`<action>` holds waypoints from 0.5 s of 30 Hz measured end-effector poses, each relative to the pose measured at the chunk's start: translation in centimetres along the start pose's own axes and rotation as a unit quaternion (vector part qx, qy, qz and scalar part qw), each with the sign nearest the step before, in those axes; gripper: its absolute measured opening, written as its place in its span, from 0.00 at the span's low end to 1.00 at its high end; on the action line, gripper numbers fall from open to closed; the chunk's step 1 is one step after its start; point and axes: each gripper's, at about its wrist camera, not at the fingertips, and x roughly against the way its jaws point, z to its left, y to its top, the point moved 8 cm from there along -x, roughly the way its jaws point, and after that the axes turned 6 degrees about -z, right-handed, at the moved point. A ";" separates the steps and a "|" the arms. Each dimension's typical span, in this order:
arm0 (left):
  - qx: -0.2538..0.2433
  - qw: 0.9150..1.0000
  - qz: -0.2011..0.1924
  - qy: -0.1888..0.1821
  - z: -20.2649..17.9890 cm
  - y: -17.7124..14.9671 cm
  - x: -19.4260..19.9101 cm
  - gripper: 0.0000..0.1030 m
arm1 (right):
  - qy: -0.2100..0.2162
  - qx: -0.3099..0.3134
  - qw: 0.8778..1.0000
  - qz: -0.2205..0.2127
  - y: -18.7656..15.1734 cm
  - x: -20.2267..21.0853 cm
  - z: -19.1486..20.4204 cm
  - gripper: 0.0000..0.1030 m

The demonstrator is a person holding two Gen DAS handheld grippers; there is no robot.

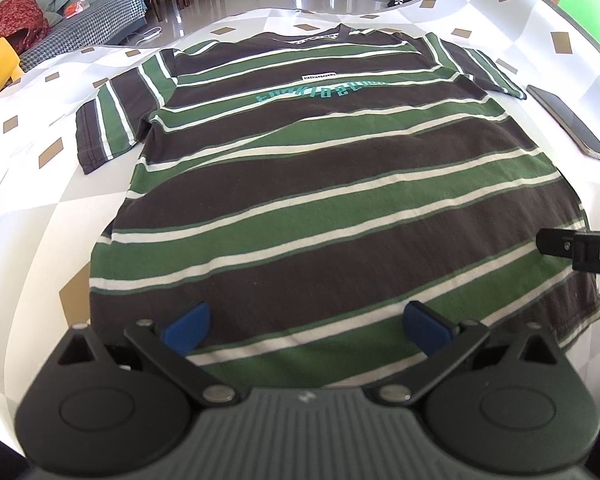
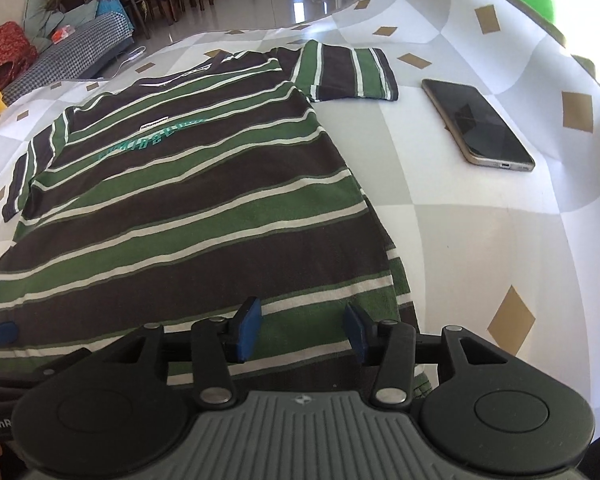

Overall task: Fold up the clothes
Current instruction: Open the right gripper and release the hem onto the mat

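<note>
A T-shirt (image 1: 320, 184) with brown, green and white stripes lies flat and face up on the table, collar at the far end, both short sleeves spread out. My left gripper (image 1: 306, 328) hovers over the shirt's near hem, open wide, with nothing between its blue pads (image 1: 188, 328). The right wrist view shows the same T-shirt (image 2: 188, 208) from its right side. My right gripper (image 2: 303, 330) is open above the hem's right corner, and the cloth lies flat under its pads. Part of the right gripper (image 1: 580, 248) juts in at the right edge of the left wrist view.
A dark phone (image 2: 476, 124) lies on the tablecloth (image 2: 480, 260) to the right of the shirt, also in the left wrist view as the phone (image 1: 568, 124). The cloth is white and grey with gold diamonds. Beyond the table's far edge are a sofa (image 1: 88, 28) and chairs.
</note>
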 end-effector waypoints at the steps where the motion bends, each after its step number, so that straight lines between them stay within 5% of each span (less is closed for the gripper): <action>1: -0.003 1.000 0.002 0.000 -0.1 -0.1 0.0 1.00 | 0.002 -0.009 1.000 0.004 -0.1 0.0 -0.2 0.44; 9: -0.027 1.000 0.016 0.001 -1.2 -0.7 0.1 1.00 | 0.007 -0.038 0.999 0.017 -0.2 0.0 -0.4 0.45; 15: 0.006 1.000 0.007 -0.008 -0.8 -0.3 0.4 1.00 | 0.003 -0.045 0.999 0.016 -0.2 -0.1 -0.3 0.45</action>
